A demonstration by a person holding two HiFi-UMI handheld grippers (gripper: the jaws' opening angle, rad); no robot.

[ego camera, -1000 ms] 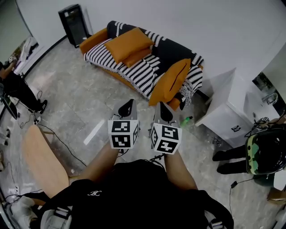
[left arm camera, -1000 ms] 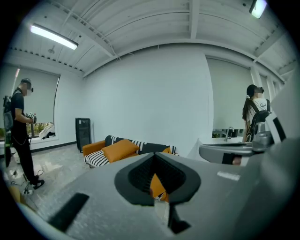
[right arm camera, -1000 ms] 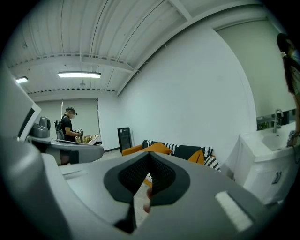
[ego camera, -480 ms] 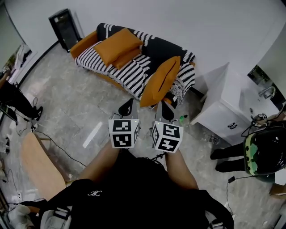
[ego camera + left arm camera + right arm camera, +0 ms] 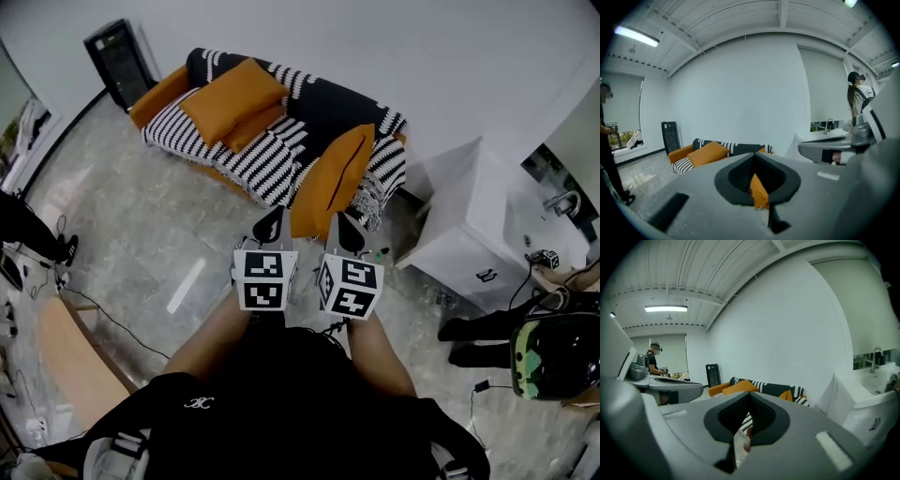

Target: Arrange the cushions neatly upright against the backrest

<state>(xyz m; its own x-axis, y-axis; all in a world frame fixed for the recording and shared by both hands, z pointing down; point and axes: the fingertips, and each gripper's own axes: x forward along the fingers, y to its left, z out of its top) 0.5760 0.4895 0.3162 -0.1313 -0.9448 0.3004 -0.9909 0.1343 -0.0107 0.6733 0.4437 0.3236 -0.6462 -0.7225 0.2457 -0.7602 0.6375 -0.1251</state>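
The grey stone floor (image 5: 159,225) fills most of the head view, bounded by a white wall (image 5: 422,47). An orange sofa (image 5: 159,86) stands against this wall, set diagonally in the frame. A black-and-white striped throw (image 5: 253,161) covers its seat, and a darker section of the throw hangs over the backrest (image 5: 328,101). A white cabinet (image 5: 473,230) with a sink stands just beside the sofa's right end. A black tower unit (image 5: 117,58) stands near the left end. Three orange cushions are on the sofa. The large cushion (image 5: 230,96) lies on the left half of the seat, resting on a second cushion (image 5: 258,128) that shows below its lower edge. The third cushion (image 5: 333,178) stands on edge at the right end, tilted, with its lower corner reaching the front edge of the seat. None of the three stands upright against the backrest. The left gripper (image 5: 272,223) and right gripper (image 5: 345,230) are held side by side in front of the person, over the floor, near the third cushion but apart from it. Each gripper view shows its jaws pressed together with nothing between them; both grippers are empty. A green bottle (image 5: 380,251) lies on the floor between the sofa's right end and the cabinet.
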